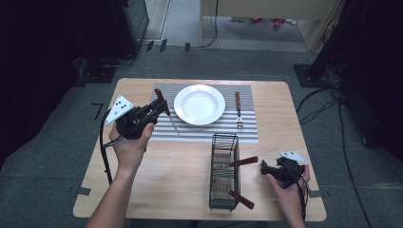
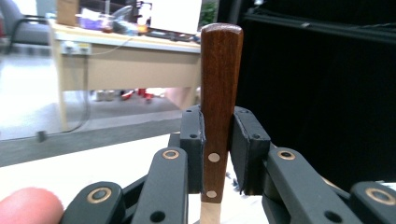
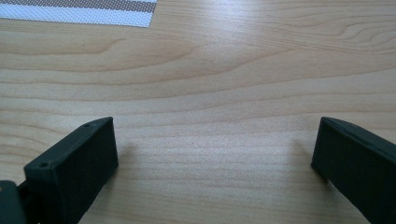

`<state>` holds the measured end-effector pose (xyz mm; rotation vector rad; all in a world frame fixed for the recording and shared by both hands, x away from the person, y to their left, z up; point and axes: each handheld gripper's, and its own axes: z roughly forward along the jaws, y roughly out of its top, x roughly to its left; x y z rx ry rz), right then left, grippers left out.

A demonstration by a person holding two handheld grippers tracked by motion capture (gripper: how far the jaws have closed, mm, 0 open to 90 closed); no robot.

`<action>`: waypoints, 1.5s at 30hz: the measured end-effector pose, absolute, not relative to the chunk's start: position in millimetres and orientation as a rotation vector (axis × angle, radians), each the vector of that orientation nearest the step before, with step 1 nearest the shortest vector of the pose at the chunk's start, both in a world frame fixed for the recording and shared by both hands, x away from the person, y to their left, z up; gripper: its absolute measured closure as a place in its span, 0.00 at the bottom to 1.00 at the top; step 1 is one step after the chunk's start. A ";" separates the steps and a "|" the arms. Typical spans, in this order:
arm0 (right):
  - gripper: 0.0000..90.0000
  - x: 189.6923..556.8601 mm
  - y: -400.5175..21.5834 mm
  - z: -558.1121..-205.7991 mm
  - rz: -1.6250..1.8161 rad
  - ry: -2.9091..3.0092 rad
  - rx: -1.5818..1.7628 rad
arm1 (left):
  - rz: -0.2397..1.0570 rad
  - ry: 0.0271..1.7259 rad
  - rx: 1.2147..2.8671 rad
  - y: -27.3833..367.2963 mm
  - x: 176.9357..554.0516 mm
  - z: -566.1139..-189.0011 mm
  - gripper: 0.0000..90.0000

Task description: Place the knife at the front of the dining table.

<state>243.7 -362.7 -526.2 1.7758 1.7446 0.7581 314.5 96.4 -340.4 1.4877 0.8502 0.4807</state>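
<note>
The room was dim, with grey carpet [image 1: 57, 142] underfoot, dark equipment along both sides, and a pale desk [image 1: 266, 9] at the far end. In the middle stood a light wooden table [image 1: 180, 171] with rounded corners. Across its far half lay a striped placemat [image 1: 247, 128], and on that a white plate [image 1: 199, 104] with a wooden-handled fork [image 1: 238, 109] just beside it. Nearer the person, a black wire basket [image 1: 224, 171] held more wooden-handled cutlery [image 1: 243, 161]. No brand, label or writing could be read anywhere.

The left gripper [image 1: 157, 110] hung over the placemat's left end beside the plate, its jaws pressed together on the brown handle of a knife [image 2: 219, 93], blade pointing down. The right gripper [image 1: 264, 167] sat low over bare wood right of the basket, jaws spread wide with nothing between them.
</note>
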 end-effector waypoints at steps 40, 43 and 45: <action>0.00 243.7 -362.6 -526.2 0.758 1.745 1.777 | 0.668 1.096 1.658 110.6 383.6 -404.1 0.85; 0.00 243.7 -362.7 -526.2 0.758 1.746 1.777 | 0.652 1.120 1.652 110.3 393.6 -407.0 0.85; 0.00 243.7 -362.7 -526.2 0.758 1.746 1.777 | 0.642 1.132 1.658 109.6 398.1 -408.7 0.85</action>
